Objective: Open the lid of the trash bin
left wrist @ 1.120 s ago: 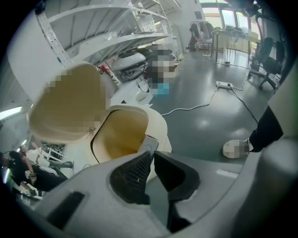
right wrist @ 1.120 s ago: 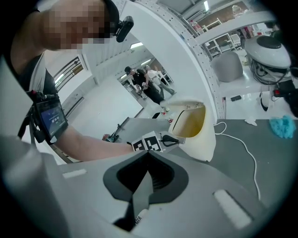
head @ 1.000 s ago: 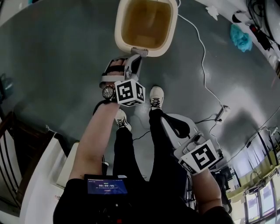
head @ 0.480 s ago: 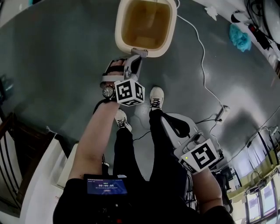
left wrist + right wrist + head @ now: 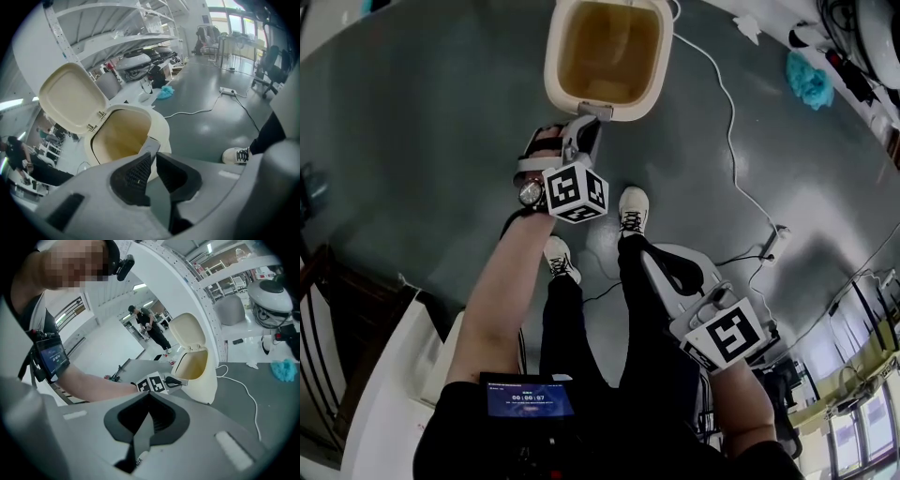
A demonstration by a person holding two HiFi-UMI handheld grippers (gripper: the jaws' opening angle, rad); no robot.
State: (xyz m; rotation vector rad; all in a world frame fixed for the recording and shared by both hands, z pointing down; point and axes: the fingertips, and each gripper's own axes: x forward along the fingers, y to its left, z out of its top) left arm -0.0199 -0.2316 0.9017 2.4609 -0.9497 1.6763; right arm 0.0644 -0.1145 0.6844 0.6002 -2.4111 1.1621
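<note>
The cream trash bin [image 5: 605, 56] stands on the floor with its mouth uncovered and a bare brownish inside. Its lid [image 5: 70, 101] is tipped up and back on the hinges. My left gripper [image 5: 592, 114] hovers at the bin's near rim [image 5: 157, 126], its jaws shut with nothing between them. The right gripper [image 5: 656, 258] hangs low beside the person's right leg, well away from the bin, jaws shut and empty. From the right gripper view, the bin [image 5: 199, 376] and its raised lid [image 5: 186, 331] show beyond the left gripper's marker cube [image 5: 152, 384].
A white cable [image 5: 733, 122] runs over the grey floor to a power strip [image 5: 773, 239] on the right. A teal cloth [image 5: 811, 80] lies at the far right. The person's white shoes [image 5: 630, 208] stand just before the bin. A white shelf unit [image 5: 117, 28] rises behind it.
Nothing clear has changed: the lid stays up, and both grippers hold their places apart from a slight drift of the view.
</note>
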